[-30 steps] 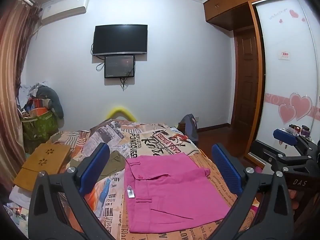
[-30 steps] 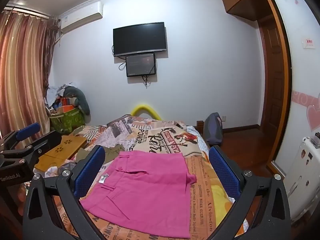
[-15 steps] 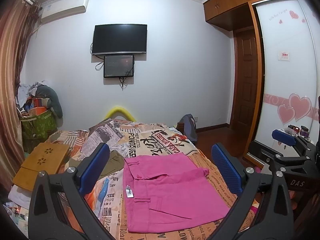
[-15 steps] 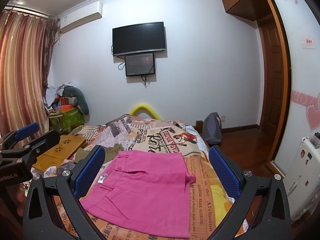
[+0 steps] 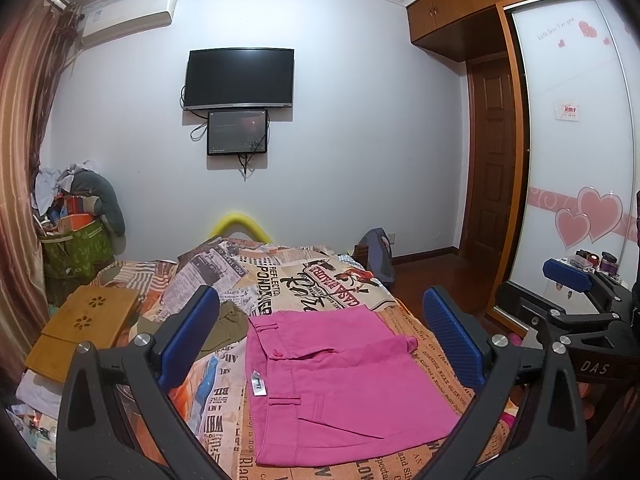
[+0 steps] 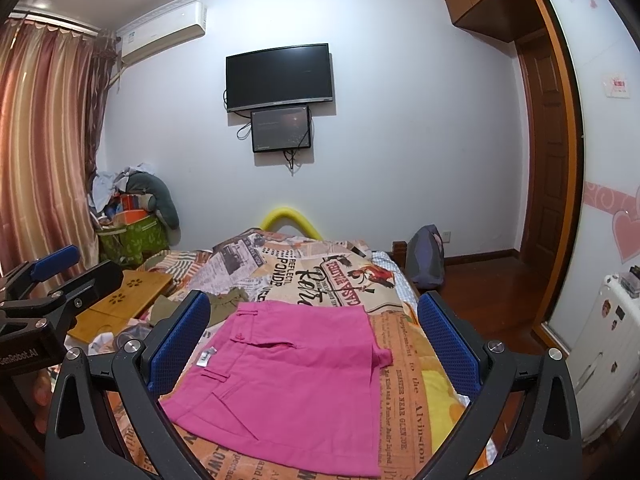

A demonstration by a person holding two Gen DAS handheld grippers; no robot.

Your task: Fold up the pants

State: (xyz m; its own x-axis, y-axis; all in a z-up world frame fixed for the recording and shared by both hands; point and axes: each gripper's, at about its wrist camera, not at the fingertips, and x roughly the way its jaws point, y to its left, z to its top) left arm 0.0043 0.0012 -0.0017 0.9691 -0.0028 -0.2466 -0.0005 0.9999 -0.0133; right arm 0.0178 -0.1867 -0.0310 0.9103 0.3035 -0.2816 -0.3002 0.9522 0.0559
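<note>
Pink pants (image 5: 340,384) lie folded into a flat rectangle on the bed, waistband to the left with a white tag; they also show in the right wrist view (image 6: 288,384). My left gripper (image 5: 320,344) is open and empty, held above and short of the pants. My right gripper (image 6: 316,340) is open and empty, also above the pants, to the right of the left one. Each gripper shows at the edge of the other's view, the right one in the left wrist view (image 5: 568,280) and the left one in the right wrist view (image 6: 52,268).
The bed has a newspaper-print cover (image 5: 312,280). An olive garment (image 5: 228,324) lies left of the pants. A wooden lap tray (image 5: 84,332) sits at the bed's left. A cluttered basket (image 5: 76,240), a backpack (image 5: 380,256) and a wardrobe (image 5: 572,160) surround the bed.
Both grippers have drifted slightly; the pants lie unchanged on the bed.
</note>
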